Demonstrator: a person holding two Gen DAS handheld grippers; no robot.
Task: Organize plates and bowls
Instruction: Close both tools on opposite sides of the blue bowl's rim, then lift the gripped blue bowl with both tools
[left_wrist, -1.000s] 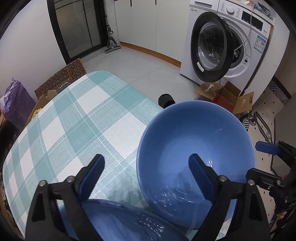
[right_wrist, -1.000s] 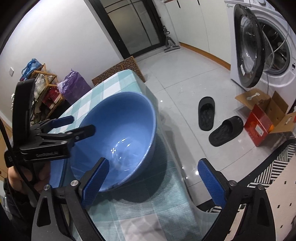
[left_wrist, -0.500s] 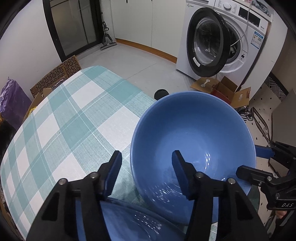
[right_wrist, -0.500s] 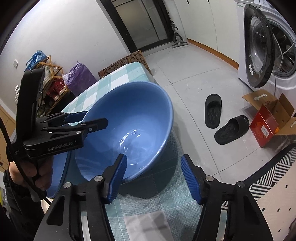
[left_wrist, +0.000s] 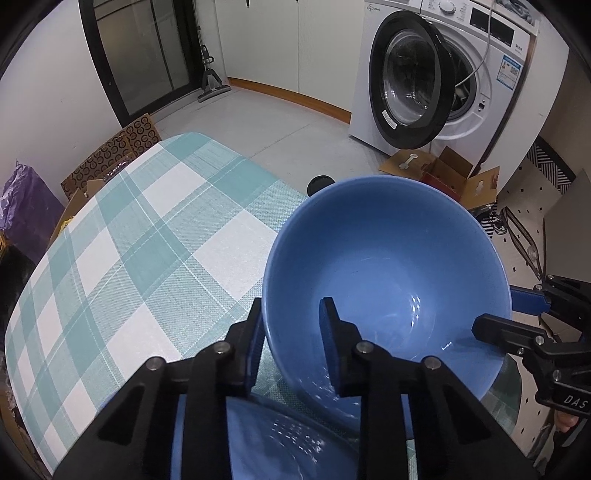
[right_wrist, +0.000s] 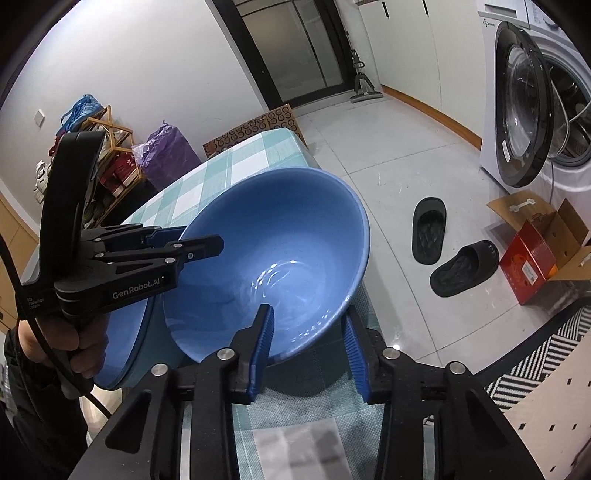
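Observation:
A large blue bowl (left_wrist: 388, 258) (right_wrist: 288, 236) sits tilted on the checked tablecloth (left_wrist: 147, 240) near the table's right edge. It leans beside a second blue dish (left_wrist: 280, 443) (right_wrist: 125, 350). My left gripper (left_wrist: 291, 314) straddles the bowl's near-left rim, one finger outside and one inside. Its jaws are closing, with a little gap still showing at the wall. On the opposite rim my right gripper (right_wrist: 308, 317) also has one finger inside and one outside. Its jaws are closing too, and its pads are not pressed on the wall.
The table edge drops off just right of the bowl. On the floor lie two black slippers (right_wrist: 428, 232) and a red box (right_wrist: 528, 266) among open cartons. A washing machine (left_wrist: 461, 74) has its door open. A shoe rack (right_wrist: 103, 158) stands behind the table.
Both grippers' jaws have narrowed from wide open to close around the bowl's rim. The hands and the bowl have stayed about where they were.

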